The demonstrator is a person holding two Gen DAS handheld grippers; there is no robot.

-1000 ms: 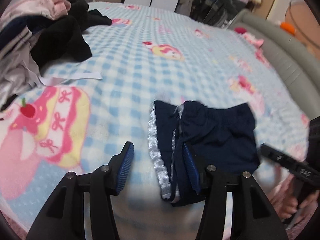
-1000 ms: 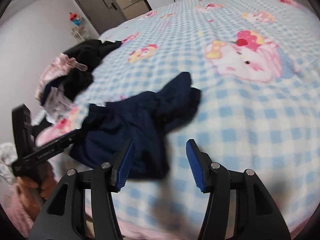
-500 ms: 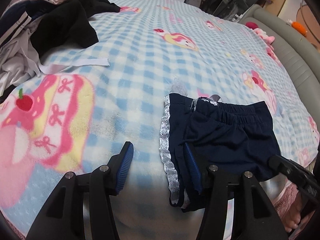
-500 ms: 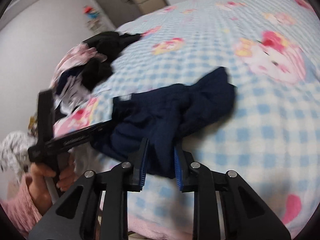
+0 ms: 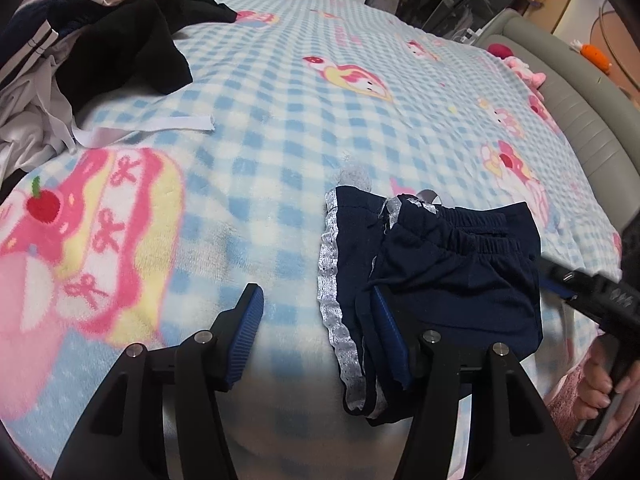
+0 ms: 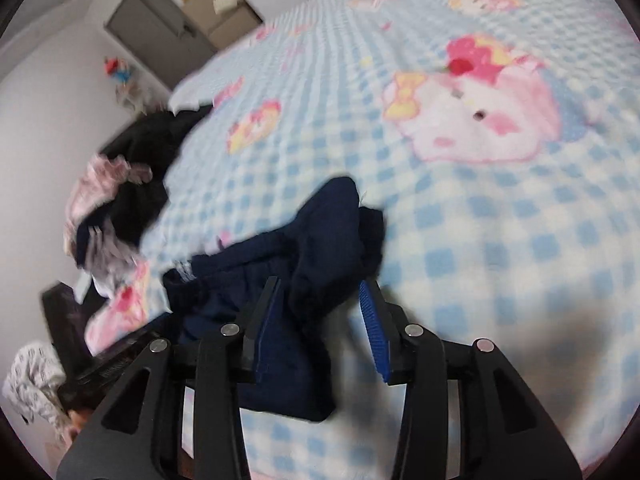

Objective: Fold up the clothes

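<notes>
Only left view (image 5: pixel 332 280) shows shorts' lace trim

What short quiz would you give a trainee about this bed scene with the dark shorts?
1. Multiple choice: the navy shorts lie on: A a wooden table; B a blue checked blanket; C a grey sofa.
2. True or false: one edge of the shorts has silver lace trim.
3. In the left wrist view, in which corner of the picture is the pile of unfolded clothes?

Key: 1 B. 2 True. 3 Upper left.
</notes>
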